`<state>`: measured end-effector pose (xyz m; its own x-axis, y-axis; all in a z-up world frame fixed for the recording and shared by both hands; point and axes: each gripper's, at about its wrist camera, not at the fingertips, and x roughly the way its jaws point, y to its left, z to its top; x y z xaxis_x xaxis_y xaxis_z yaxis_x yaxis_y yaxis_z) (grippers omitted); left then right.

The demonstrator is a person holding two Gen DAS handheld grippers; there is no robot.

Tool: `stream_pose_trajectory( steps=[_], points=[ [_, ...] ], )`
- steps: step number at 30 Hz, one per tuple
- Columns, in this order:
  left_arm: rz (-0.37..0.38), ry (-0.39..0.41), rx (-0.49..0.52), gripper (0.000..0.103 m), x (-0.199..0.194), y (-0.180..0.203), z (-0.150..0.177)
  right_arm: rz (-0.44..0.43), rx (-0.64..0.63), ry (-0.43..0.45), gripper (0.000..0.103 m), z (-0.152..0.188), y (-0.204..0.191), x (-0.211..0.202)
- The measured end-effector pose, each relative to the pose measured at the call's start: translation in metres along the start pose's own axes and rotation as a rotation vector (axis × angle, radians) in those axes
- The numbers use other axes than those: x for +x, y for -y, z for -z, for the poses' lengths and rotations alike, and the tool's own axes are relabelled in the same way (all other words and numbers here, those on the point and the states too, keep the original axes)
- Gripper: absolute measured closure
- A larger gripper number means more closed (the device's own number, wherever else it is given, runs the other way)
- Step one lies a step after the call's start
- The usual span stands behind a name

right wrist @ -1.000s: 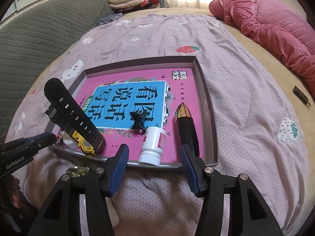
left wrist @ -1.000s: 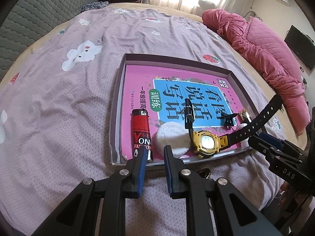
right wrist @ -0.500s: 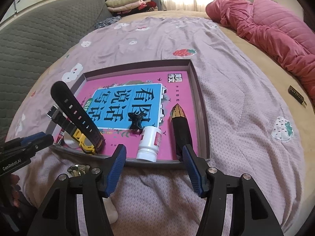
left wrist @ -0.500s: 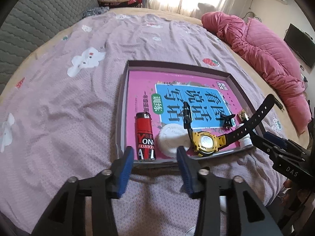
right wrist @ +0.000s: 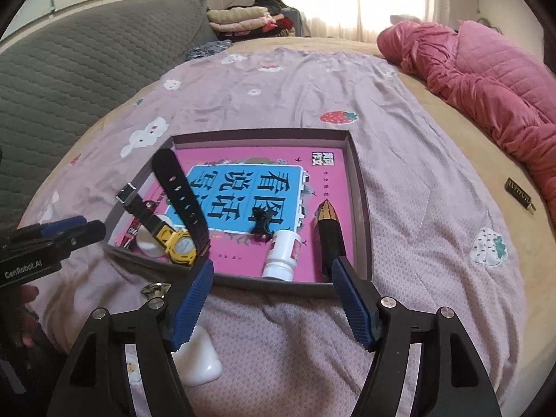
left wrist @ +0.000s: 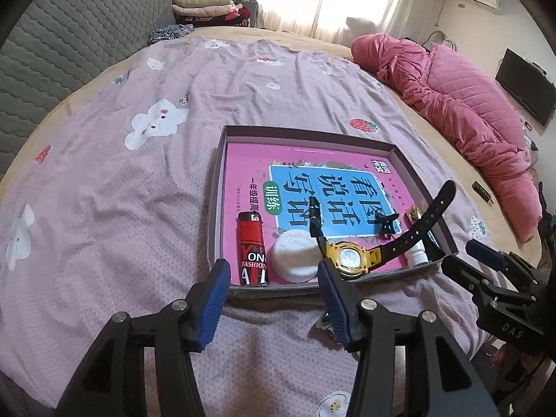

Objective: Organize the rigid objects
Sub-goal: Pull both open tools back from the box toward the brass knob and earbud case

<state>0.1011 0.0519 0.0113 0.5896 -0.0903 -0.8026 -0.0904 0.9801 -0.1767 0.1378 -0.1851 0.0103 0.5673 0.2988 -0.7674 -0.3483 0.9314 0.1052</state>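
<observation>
A shallow grey tray (left wrist: 216,208) (right wrist: 363,208) lined with a pink book lies on the lilac bedsheet. Along its near side lie a red lighter (left wrist: 252,250), a white round lid (left wrist: 295,259), a yellow watch (left wrist: 349,259) (right wrist: 179,243) with a black strap, a black clip (right wrist: 261,224), a white bottle (right wrist: 283,255) and a black-and-gold pen (right wrist: 328,234). My left gripper (left wrist: 273,271) hovers in front of the lighter and lid, jaws opening, nothing between them. Before the bottle and pen my right gripper (right wrist: 272,267) is opening too, holding nothing.
A metal key bunch (right wrist: 154,290) and a white object (right wrist: 199,361) lie on the sheet below the tray. A small black box (right wrist: 519,194) rests on the beige cover at right. A pink quilt (left wrist: 462,104) is heaped far right, a grey padded headboard (left wrist: 69,34) at left.
The left jaws went from nearly shut to wide apart, and the right jaws widened. Both grippers drew back and up from the tray's near edge. The objects in the tray stayed put.
</observation>
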Motion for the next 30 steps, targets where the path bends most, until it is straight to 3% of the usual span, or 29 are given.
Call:
stream_pose_trajectory(
  steps=[30],
  points=[
    [-0.024,0.004,0.068,0.049,-0.022,0.021,0.02,-0.089,-0.121,-0.01,0.029,0.044,-0.032,-0.026]
  ],
)
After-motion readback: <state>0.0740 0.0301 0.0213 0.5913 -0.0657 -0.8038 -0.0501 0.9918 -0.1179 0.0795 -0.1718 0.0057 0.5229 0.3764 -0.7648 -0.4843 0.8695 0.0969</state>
